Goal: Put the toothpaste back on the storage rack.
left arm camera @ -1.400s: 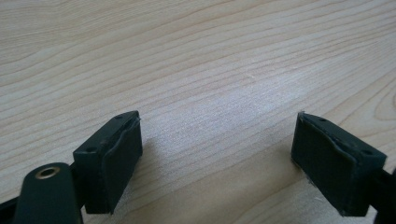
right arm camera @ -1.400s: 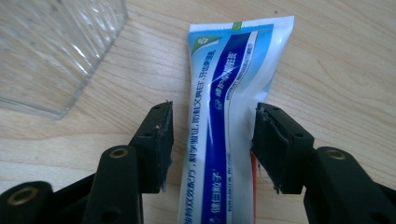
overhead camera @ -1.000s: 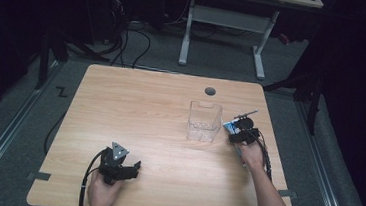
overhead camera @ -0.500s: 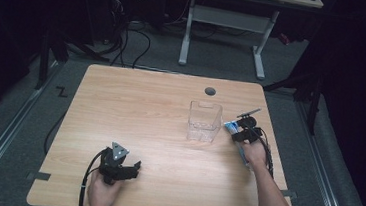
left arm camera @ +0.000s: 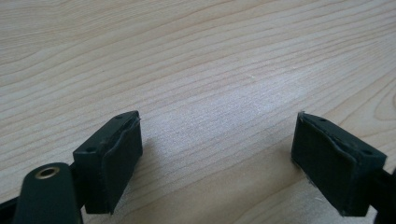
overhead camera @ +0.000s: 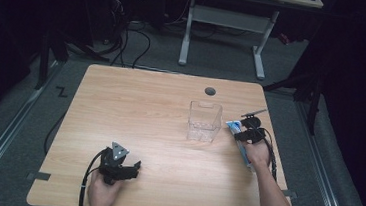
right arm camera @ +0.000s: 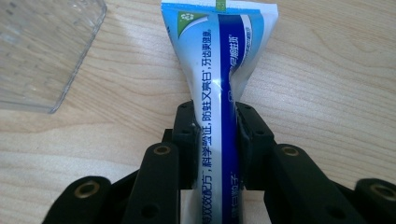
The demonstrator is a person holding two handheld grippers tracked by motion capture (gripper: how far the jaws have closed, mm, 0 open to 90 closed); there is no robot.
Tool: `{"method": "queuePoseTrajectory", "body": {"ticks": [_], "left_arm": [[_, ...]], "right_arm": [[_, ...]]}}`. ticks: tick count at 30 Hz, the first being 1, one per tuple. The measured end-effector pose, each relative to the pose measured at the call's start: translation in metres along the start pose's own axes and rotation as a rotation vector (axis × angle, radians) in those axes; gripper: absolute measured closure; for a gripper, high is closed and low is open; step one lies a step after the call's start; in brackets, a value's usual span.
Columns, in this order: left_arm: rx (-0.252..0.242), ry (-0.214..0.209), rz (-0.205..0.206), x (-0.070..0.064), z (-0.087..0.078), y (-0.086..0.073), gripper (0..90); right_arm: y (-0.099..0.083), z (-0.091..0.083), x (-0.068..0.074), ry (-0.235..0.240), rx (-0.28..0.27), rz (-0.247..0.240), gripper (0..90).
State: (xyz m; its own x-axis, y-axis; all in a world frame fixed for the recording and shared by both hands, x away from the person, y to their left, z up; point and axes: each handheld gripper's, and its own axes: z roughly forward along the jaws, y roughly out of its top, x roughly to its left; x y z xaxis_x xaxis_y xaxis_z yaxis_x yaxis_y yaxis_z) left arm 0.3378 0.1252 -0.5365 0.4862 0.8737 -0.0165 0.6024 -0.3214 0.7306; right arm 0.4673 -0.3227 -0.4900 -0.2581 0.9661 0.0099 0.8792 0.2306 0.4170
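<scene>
A blue and white toothpaste tube (right arm camera: 217, 70) lies lengthwise between the jaws of my right gripper (right arm camera: 215, 135), which is shut on it, low over the wooden table. In the high view the tube (overhead camera: 234, 126) and right gripper (overhead camera: 248, 134) sit just right of a clear plastic box (overhead camera: 204, 121), whose corner shows at the top left of the right gripper view (right arm camera: 42, 51). My left gripper (overhead camera: 118, 163) rests near the front left of the table. Its jaws stand wide apart, with bare wood between the pads (left arm camera: 116, 158) and nothing held (left arm camera: 217, 158).
The wooden table (overhead camera: 135, 114) has a round cable hole (overhead camera: 210, 91) near its far edge. A black pen-like object (overhead camera: 254, 111) lies beside the right hand. A white-legged desk (overhead camera: 226, 21) and cables stand on the floor behind.
The right gripper has lowered the toothpaste tube and drawn back slightly toward the person, beside the clear box. The left gripper has stayed still.
</scene>
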Motion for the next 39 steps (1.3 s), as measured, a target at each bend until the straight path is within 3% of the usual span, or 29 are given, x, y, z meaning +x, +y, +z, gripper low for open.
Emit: {"method": "queuePoseTrajectory", "body": {"ticks": [4, 10, 16, 19, 39], "left_arm": [[0.0, 0.0, 0.0, 0.0, 0.0, 0.0, 16.6], [-0.001, 0.001, 0.0, 0.0, 0.001, 0.0, 16.6], [-0.002, 0.001, -0.001, 0.0, 0.001, 0.0, 16.7], [0.0, 0.0, 0.0, 0.0, 0.0, 0.0, 16.6], [0.0, 0.001, -0.001, 0.0, 0.0, 0.0, 16.7]], "right_arm": [[0.0, -0.004, 0.0, 0.009, -0.015, -0.005, 72.6], [-0.005, -0.025, -0.002, 0.061, -0.073, 0.002, 72.5], [-0.011, -0.038, -0.002, 0.076, -0.102, -0.02, 72.4], [-0.016, -0.05, 0.001, 0.099, -0.144, -0.03, 72.2], [-0.033, -0.086, 0.004, 0.129, -0.248, -0.069, 71.8]]}}
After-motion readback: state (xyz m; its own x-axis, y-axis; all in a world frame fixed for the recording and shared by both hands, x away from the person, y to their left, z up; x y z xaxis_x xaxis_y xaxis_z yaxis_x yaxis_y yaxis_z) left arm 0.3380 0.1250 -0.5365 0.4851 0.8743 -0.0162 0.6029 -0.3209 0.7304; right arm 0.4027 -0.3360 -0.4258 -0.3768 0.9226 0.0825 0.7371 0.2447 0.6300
